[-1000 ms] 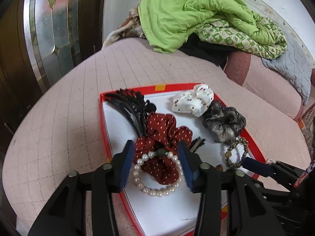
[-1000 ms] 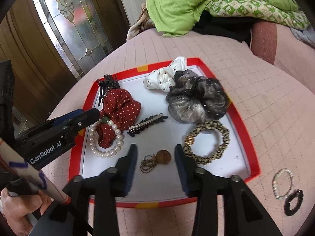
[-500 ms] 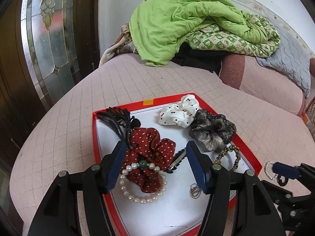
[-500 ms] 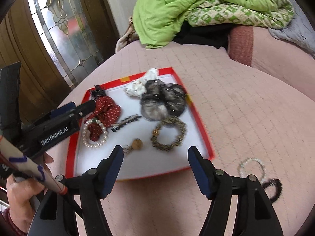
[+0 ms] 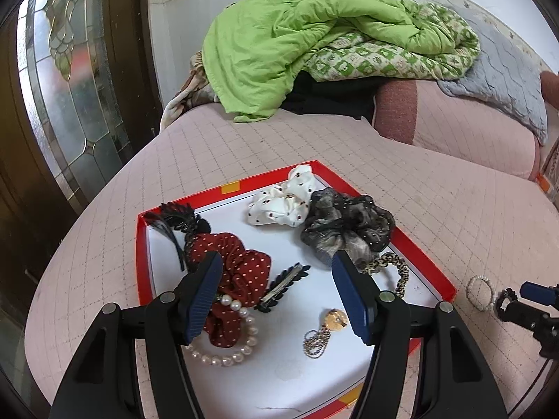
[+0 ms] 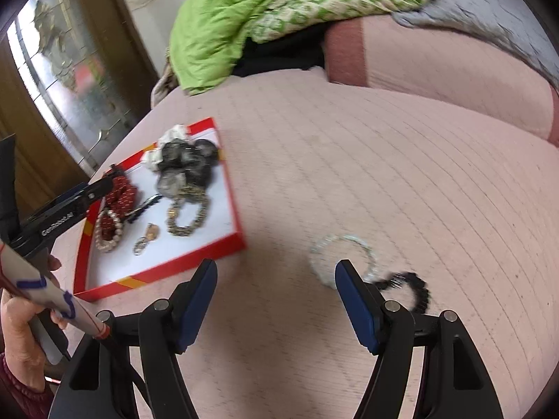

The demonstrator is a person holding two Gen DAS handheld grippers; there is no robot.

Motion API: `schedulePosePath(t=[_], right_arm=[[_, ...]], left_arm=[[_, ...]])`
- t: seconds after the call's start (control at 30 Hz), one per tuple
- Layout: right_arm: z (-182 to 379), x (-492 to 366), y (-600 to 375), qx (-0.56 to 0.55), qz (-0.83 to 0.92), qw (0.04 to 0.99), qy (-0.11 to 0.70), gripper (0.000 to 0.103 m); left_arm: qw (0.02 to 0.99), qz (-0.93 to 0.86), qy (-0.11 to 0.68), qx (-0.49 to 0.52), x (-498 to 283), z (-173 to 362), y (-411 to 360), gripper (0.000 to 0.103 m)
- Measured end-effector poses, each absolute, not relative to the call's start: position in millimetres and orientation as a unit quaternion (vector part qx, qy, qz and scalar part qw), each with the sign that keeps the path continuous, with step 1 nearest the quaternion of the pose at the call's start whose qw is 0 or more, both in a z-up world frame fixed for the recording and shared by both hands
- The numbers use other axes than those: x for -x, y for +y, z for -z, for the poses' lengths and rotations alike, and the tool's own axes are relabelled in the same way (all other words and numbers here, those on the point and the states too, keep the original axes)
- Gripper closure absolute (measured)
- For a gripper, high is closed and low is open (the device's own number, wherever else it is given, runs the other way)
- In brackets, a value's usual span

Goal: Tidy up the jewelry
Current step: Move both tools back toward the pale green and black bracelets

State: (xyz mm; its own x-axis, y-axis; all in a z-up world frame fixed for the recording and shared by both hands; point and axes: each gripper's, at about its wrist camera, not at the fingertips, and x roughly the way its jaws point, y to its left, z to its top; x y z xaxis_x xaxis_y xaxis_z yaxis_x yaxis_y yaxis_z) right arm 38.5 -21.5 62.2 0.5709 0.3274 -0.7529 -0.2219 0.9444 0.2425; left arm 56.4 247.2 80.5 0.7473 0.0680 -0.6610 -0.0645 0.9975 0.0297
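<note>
Left wrist view: left gripper with blue pads hangs over the red-rimmed white tray, jaws apart, nothing clamped; they opened within the last second, then held. Between and below the pads: dark red white-dotted fabric scrunchie, white pearl bracelet at its 6 o'clock, touching it, black leaf-shaped hair clip at its 3 o'clock. Gold round pendant on a fine chain lies at the tray's 5 o'clock. White dotted scrunchie at 12 o'clock, grey-black sheer scrunchie just beside it at 2 o'clock, leopard-print hair tie partly behind the right pad. Black claw-type hair clip at 10 o'clock. Off the tray at 3 o'clock, on the pink quilted bed cover: small white bead bracelet, and next to it a small black bead bracelet.

Right wrist view, motion-blurred: right gripper jaws apart and empty; they have just been opening. Its right pad overlaps the white bead bracelet; contact not clear. Black bead bracelet at that bracelet's 4 o'clock. Tray at 10 o'clock. A hand holds the left gripper at 8 o'clock.
</note>
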Motion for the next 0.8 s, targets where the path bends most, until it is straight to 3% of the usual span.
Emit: schedulePosePath(t=[0.8], right_arm=[[-23.3, -46.4, -123.4, -0.124, -0.077, 0.875, 0.463, 0.028]], left_arm=[[0.934, 0.068, 0.339, -0.093, -62.0, -76.4, 110.6, 0.039]])
